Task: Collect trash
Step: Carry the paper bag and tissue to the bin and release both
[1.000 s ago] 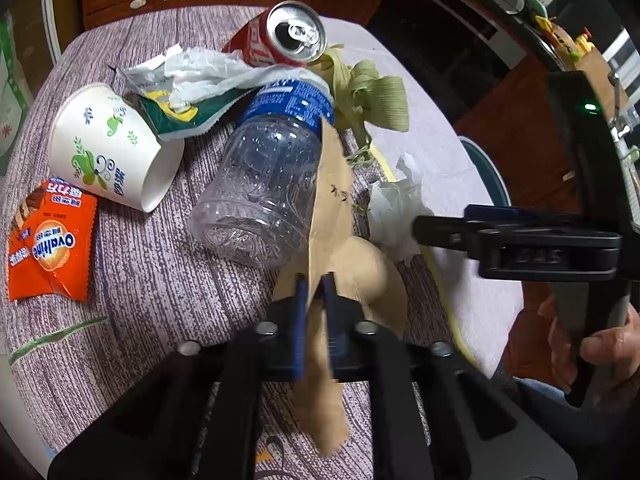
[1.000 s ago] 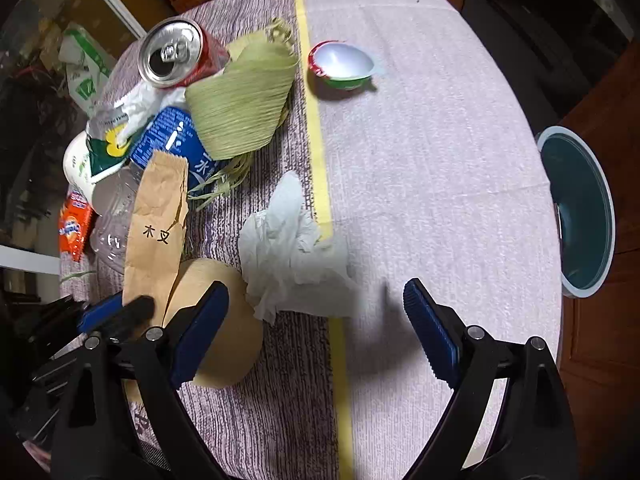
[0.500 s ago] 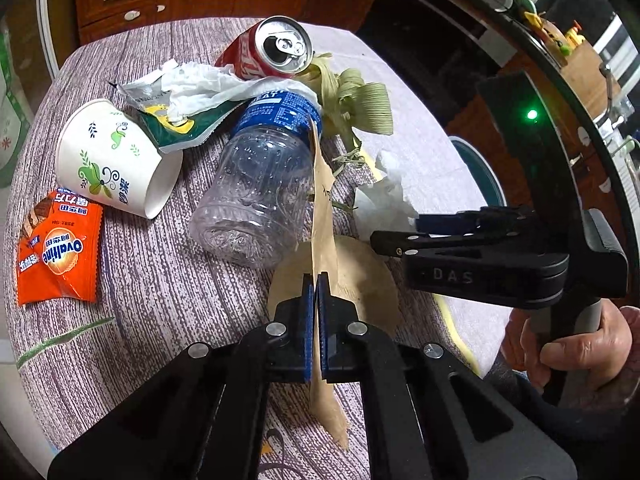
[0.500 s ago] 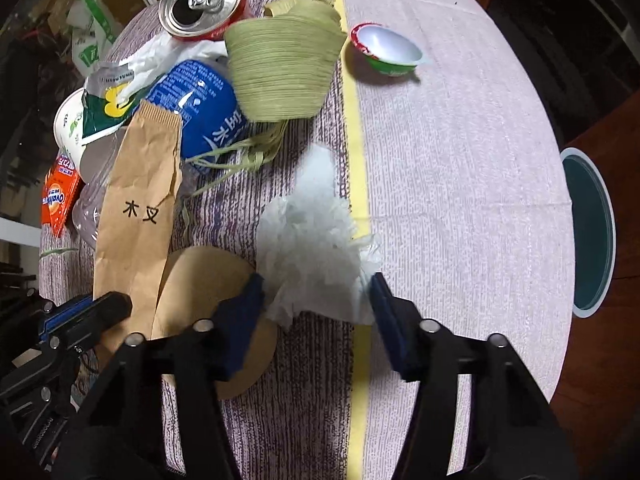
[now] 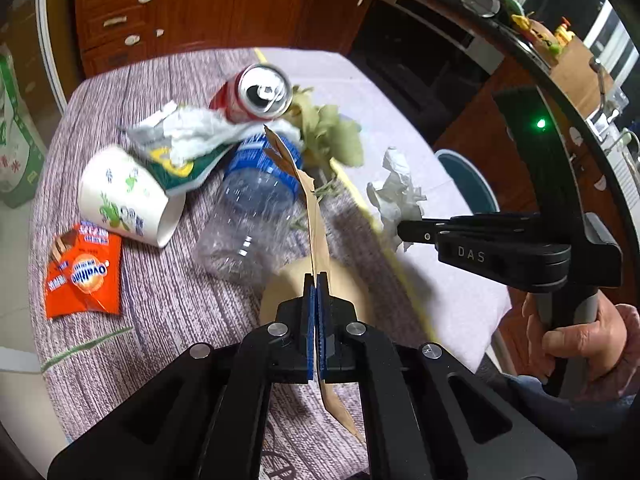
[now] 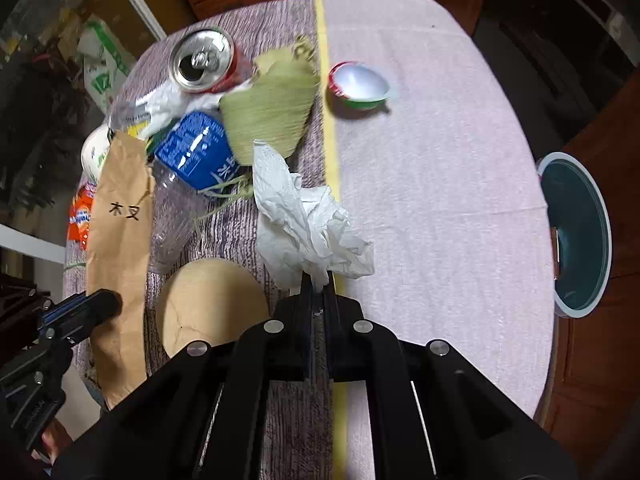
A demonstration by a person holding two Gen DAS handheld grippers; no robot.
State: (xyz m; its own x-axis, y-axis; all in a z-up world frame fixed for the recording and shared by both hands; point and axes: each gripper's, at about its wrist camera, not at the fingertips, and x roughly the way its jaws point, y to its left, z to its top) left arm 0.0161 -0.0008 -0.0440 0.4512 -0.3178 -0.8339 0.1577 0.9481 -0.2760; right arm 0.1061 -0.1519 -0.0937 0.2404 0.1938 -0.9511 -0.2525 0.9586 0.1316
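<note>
Brown paper sleeve [image 6: 120, 236] lifted edge-on; crumpled white tissue [image 6: 308, 232] raised off table.

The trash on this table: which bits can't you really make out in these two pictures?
- Paper cup, right wrist view: mostly hidden behind the brown paper sleeve.
- Orange snack packet, same view: only a strip shows past that sleeve.
- Plastic bottle, left wrist view: motion-blurred; its cap end lies under the white tissue.
- Teal bin, left wrist view: partly hidden by the right gripper; contents unseen.
</note>
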